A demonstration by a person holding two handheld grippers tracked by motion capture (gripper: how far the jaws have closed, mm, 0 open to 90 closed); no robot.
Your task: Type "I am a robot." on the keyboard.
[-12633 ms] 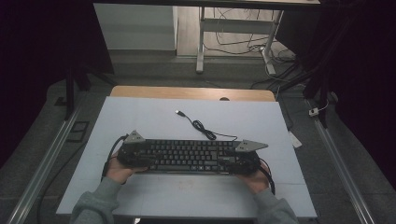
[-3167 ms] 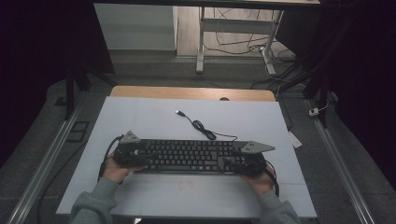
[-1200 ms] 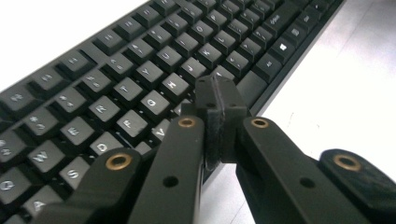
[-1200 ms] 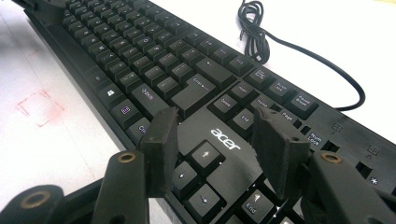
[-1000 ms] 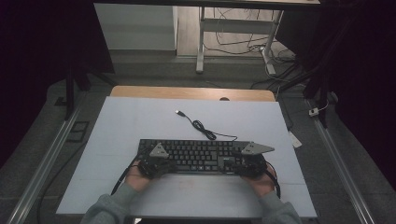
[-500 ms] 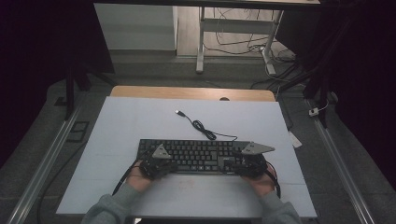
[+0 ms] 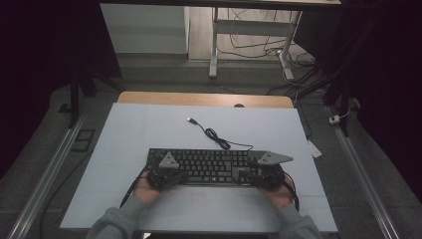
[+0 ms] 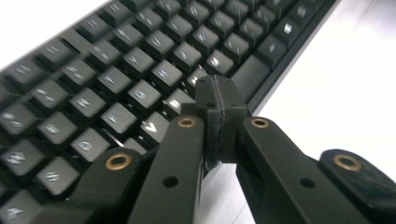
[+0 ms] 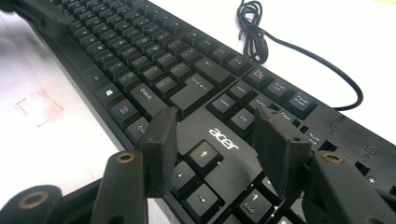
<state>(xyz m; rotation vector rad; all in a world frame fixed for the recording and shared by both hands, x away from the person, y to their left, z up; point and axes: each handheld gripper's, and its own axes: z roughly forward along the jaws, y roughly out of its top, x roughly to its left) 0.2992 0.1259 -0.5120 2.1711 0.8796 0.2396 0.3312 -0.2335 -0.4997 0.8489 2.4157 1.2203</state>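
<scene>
One black Acer keyboard point(image 7: 209, 167), coiled cable, left claw point(image 8: 215, 100) clenched, seemingly touching keys, right claw point(image 9: 215, 140) released.

The room was dim and dark at both sides. A white tabletop point(image 7: 149, 124) with a wooden far edge stood on grey floor point(image 7: 378, 164). Beyond it, a metal frame point(image 7: 215, 45) rose among loose cables point(image 7: 259, 47).
</scene>
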